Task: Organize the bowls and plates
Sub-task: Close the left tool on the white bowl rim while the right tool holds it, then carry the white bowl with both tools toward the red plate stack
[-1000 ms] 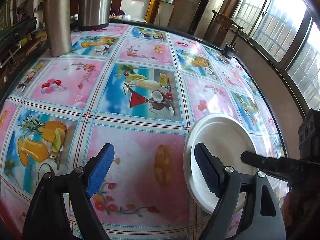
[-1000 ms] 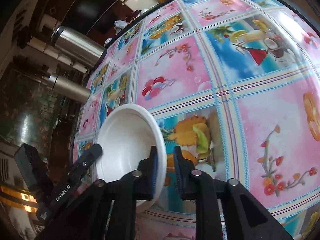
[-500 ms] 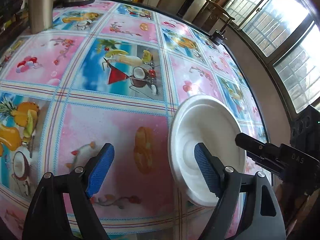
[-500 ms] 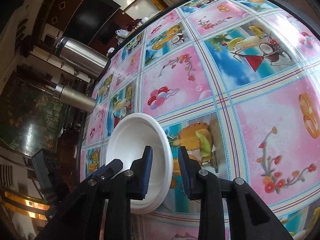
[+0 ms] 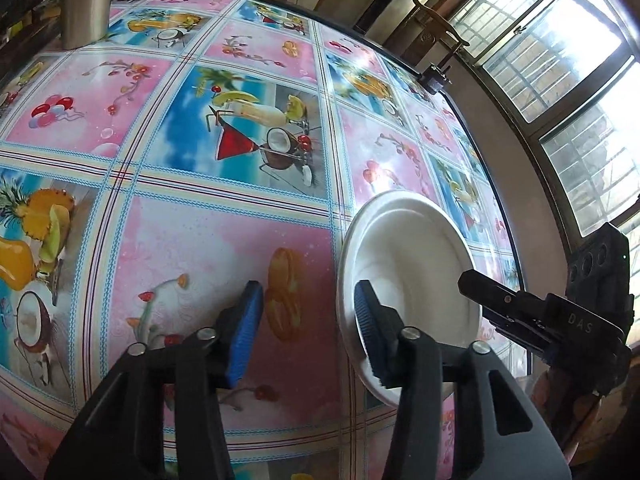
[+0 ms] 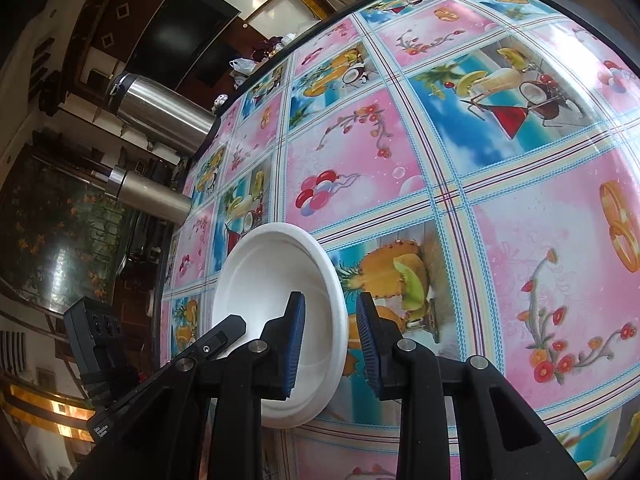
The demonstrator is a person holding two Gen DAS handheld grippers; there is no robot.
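One white plate (image 5: 412, 256) lies on the fruit-print tablecloth (image 5: 192, 248) near the table's front edge. My left gripper (image 5: 307, 300) is open, and the plate's left rim sits between its blue pads, with the right pad over the plate. In the right wrist view the same plate (image 6: 272, 272) has its right rim between the pads of my right gripper (image 6: 329, 312), which is open and not pinching it. Each view shows the other gripper's black finger (image 5: 500, 304) (image 6: 218, 340) reaching over the plate.
Two steel flasks (image 6: 160, 112) (image 6: 148, 196) stand at the table's far left corner. A small black object (image 5: 438, 80) sits at the far edge by a wooden chair (image 5: 436, 8). Barred windows (image 5: 560, 60) run along the right. Bare tablecloth spreads left of the plate.
My right gripper was shut on the plate's rim and has opened around it. The left gripper's pads have narrowed and moved in over the plate's opposite rim.
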